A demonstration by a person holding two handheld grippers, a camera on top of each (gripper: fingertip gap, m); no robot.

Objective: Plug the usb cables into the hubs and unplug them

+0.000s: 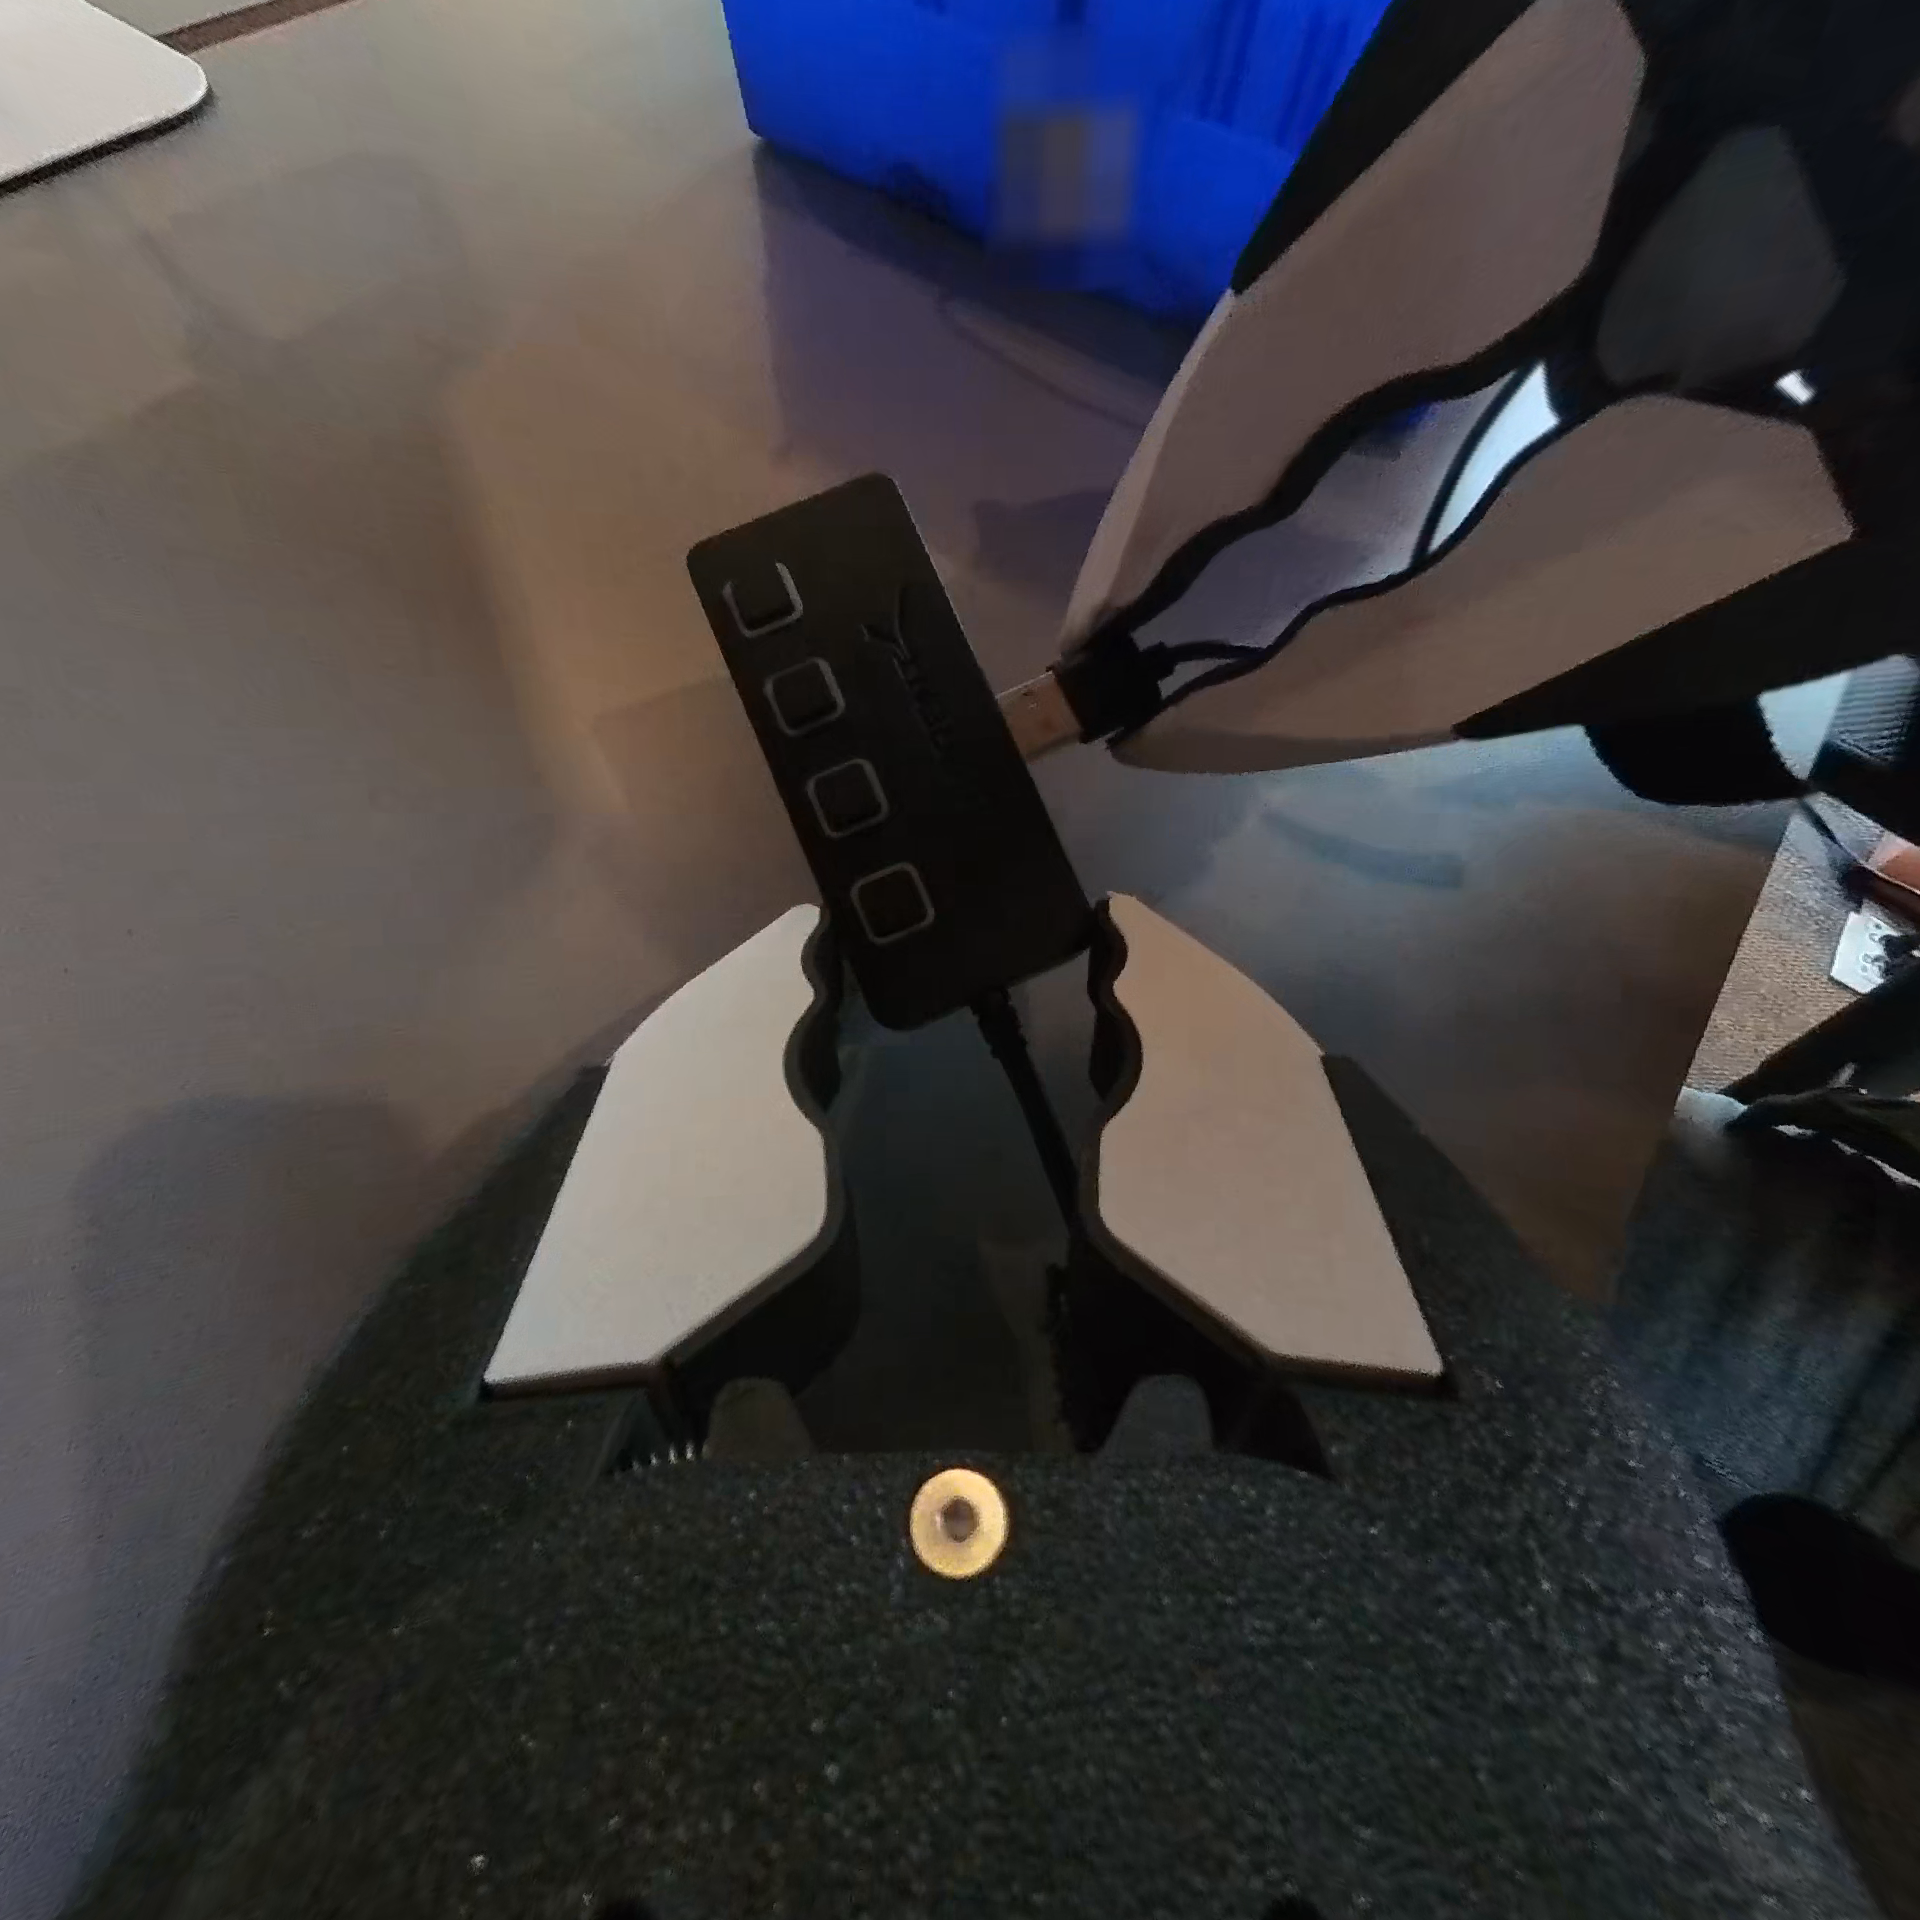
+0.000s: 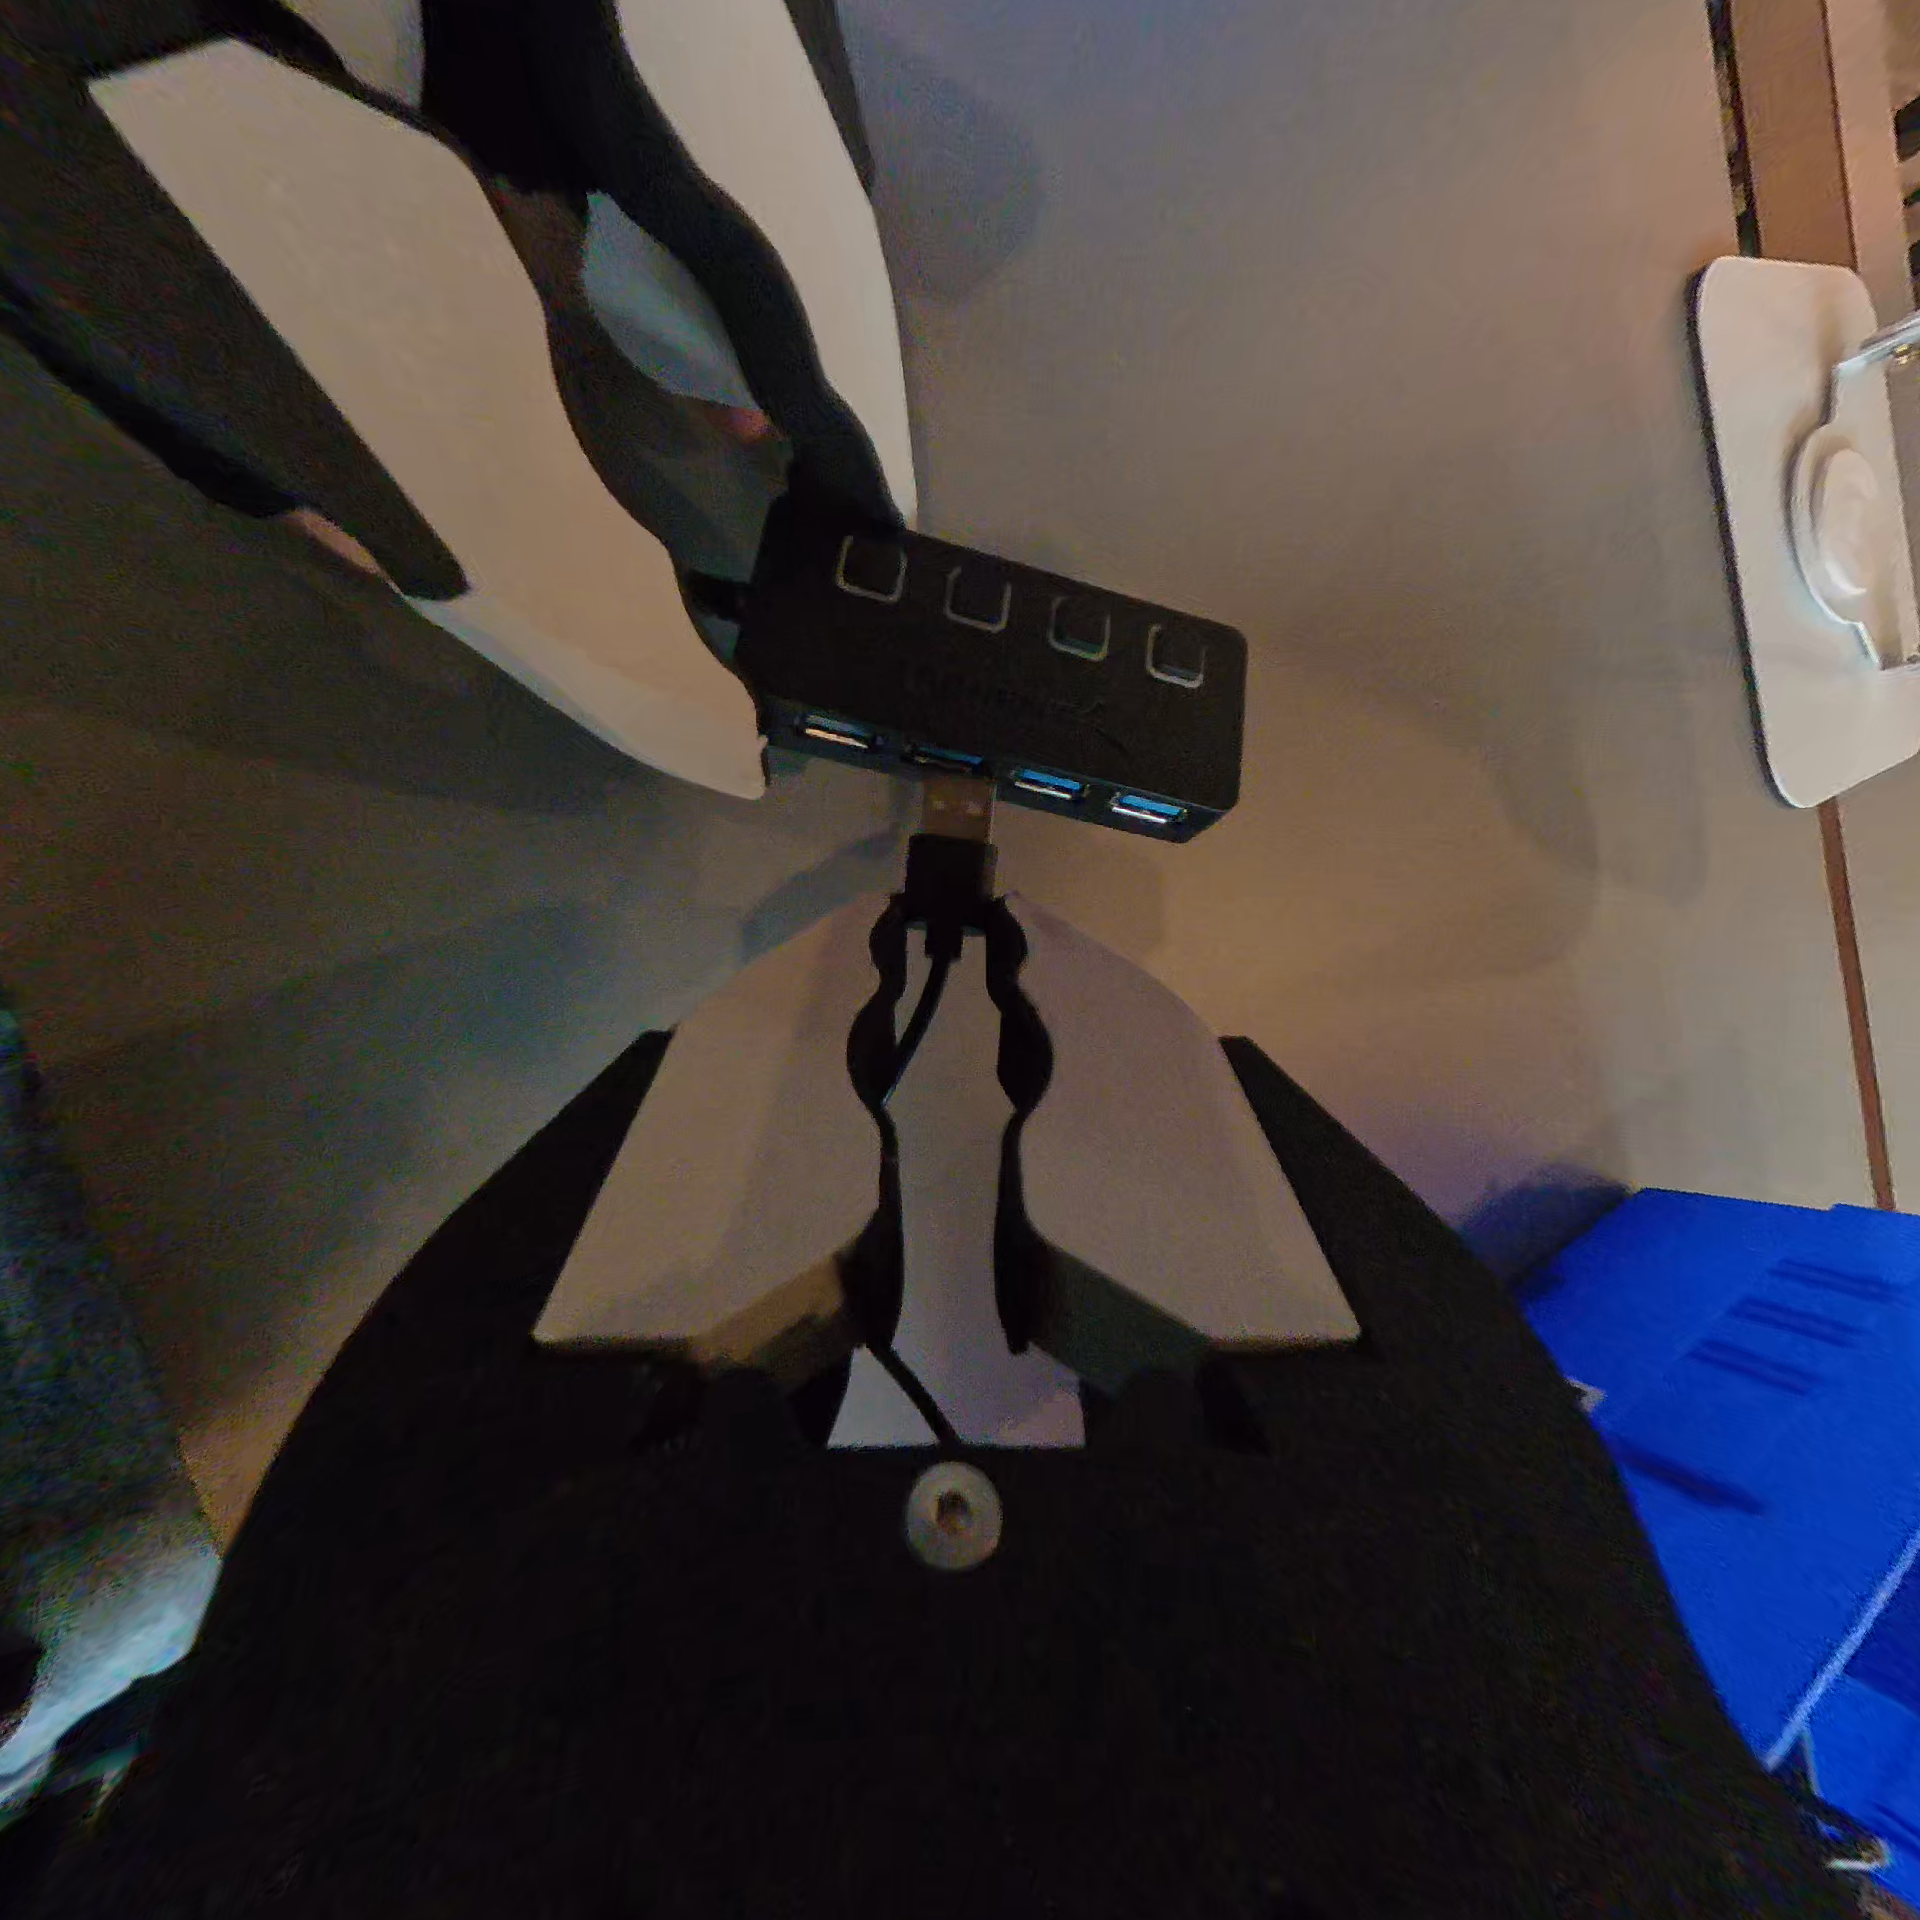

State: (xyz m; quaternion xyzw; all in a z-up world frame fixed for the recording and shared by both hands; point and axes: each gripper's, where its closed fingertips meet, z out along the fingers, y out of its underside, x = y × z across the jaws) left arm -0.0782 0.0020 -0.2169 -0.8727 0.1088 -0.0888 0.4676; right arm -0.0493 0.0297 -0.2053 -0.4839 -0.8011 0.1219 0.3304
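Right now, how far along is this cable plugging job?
Gripping is done: the left tongs hold the black USB hub, the right tongs the USB plug. In hand: the plug's metal tip sits at a port, mostly exposed. Left: pushing it home, then unplugging.

It looks like an office or lab desk: a smooth grey tabletop carrying a flat silver-white monitor stand base and a bright blue plastic bin.

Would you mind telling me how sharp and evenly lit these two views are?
Left wrist view: the hub is sharp, while the blue bin is blurred. Right wrist view: dim and warm-toned, the plug is fairly clear, and the edges bend from the wide lens.
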